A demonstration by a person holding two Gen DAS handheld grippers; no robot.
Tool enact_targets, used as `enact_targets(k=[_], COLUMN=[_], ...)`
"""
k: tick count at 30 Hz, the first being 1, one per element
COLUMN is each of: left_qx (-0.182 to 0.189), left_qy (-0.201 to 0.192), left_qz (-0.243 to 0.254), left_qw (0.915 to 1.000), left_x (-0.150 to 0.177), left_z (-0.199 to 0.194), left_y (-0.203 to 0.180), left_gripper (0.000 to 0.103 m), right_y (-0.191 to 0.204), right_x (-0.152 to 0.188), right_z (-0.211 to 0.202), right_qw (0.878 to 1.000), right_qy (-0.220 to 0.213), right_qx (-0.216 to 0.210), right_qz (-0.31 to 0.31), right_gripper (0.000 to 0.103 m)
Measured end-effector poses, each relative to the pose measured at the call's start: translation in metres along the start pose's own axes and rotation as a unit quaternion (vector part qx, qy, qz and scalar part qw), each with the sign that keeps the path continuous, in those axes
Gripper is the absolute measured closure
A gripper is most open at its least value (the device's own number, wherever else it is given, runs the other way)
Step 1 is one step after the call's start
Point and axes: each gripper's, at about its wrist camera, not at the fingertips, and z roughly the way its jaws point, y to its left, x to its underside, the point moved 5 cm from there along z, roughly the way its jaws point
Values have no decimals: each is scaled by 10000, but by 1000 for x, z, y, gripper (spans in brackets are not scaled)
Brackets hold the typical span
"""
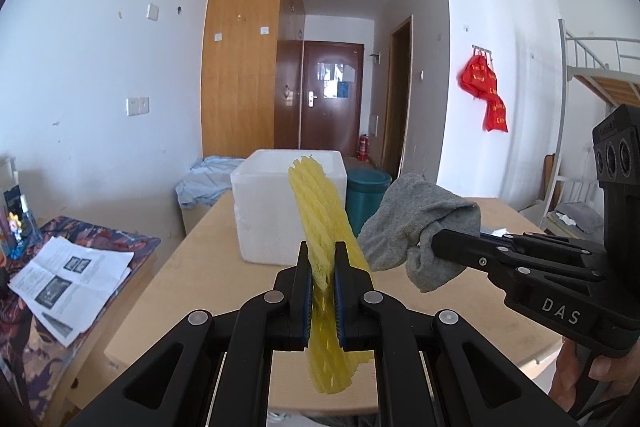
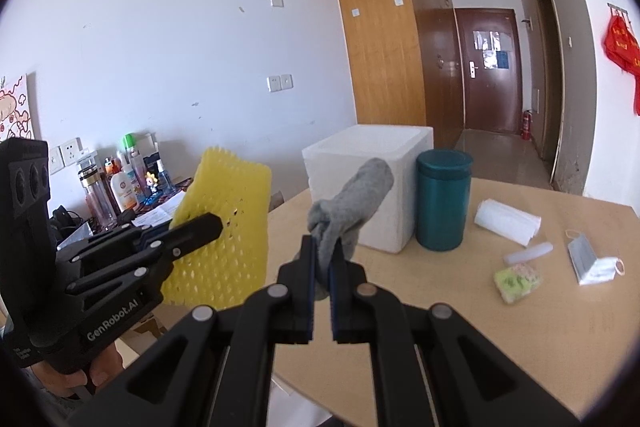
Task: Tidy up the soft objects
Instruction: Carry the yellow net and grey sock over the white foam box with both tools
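Note:
My left gripper (image 1: pixel 322 251) is shut on a yellow foam net sleeve (image 1: pixel 324 223) and holds it upright above the wooden table (image 1: pixel 192 287). In the right wrist view the left gripper (image 2: pixel 212 225) and the yellow sleeve (image 2: pixel 228 203) show at the left. My right gripper (image 2: pixel 325 245) is shut on a grey sock (image 2: pixel 352 199), held in the air in front of the white foam box (image 2: pixel 372 163). In the left wrist view the right gripper (image 1: pixel 436 239) and the sock (image 1: pixel 416 219) sit just right of the sleeve. The box (image 1: pixel 264 211) stands behind both.
A teal can (image 2: pixel 442 199) stands right of the box. A white roll (image 2: pixel 506 221), a clear tube (image 2: pixel 528 253), a green packet (image 2: pixel 516 281) and face masks (image 2: pixel 588 259) lie on the table's right side. Bottles (image 2: pixel 120 187) and papers (image 1: pixel 68 275) crowd the left desk.

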Motion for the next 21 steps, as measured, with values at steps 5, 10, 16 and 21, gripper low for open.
enact_targets(k=[5, 10, 16, 21], left_qx=[-58, -152, -237, -242], left_qy=[-27, -16, 35, 93], left_qz=[-51, -97, -124, -164], left_qw=[10000, 9998, 9996, 9995], left_x=[-16, -32, -44, -55], left_z=[19, 37, 55, 72], left_y=[9, 17, 26, 30], left_gripper=[94, 94, 94, 94], right_y=[-6, -13, -19, -25], right_x=[-19, -36, -50, -60], right_z=[10, 21, 38, 49], right_qw=[10000, 9999, 10000, 9999], right_qy=[-54, -92, -24, 31], right_qx=[3, -3, -35, -42], right_qz=[-56, -66, -85, -95], right_gripper=[95, 95, 95, 95])
